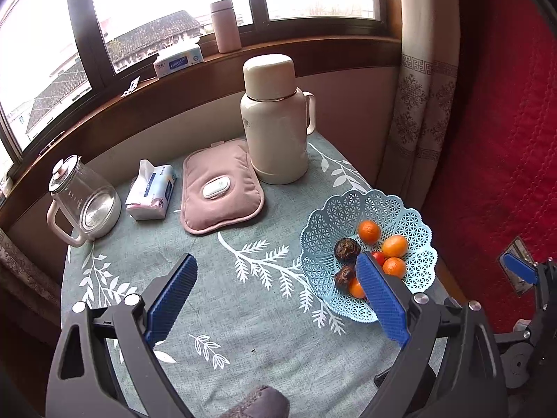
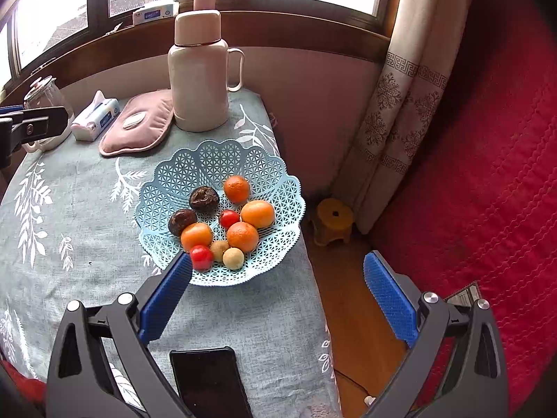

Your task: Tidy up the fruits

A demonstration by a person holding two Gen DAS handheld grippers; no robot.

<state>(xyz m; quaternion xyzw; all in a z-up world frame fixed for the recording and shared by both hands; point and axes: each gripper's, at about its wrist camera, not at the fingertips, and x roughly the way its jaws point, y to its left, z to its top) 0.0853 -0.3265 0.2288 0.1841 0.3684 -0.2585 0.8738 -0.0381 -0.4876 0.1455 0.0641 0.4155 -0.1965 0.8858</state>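
Both sets of jaws stand spread wide with nothing between them: the left gripper (image 1: 276, 299) over the leaf-patterned tabletop (image 1: 209, 299), the right gripper (image 2: 278, 278) at the tabletop's edge. Just beyond lies the blue lattice basket (image 2: 209, 160), holding oranges (image 2: 242, 236), cherry tomatoes (image 2: 202, 257), two dark fruits (image 2: 204, 198) and two pale round ones (image 2: 233, 258).

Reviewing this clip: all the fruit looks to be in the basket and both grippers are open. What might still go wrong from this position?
1. The blue basket sits close to the table's right edge, above the wooden floor; a nudge from the right gripper might push it off.
2. The red tomato and two pale fruits lie near the low front rim and may roll out.
3. The phone lies just under the right gripper and may get knocked.
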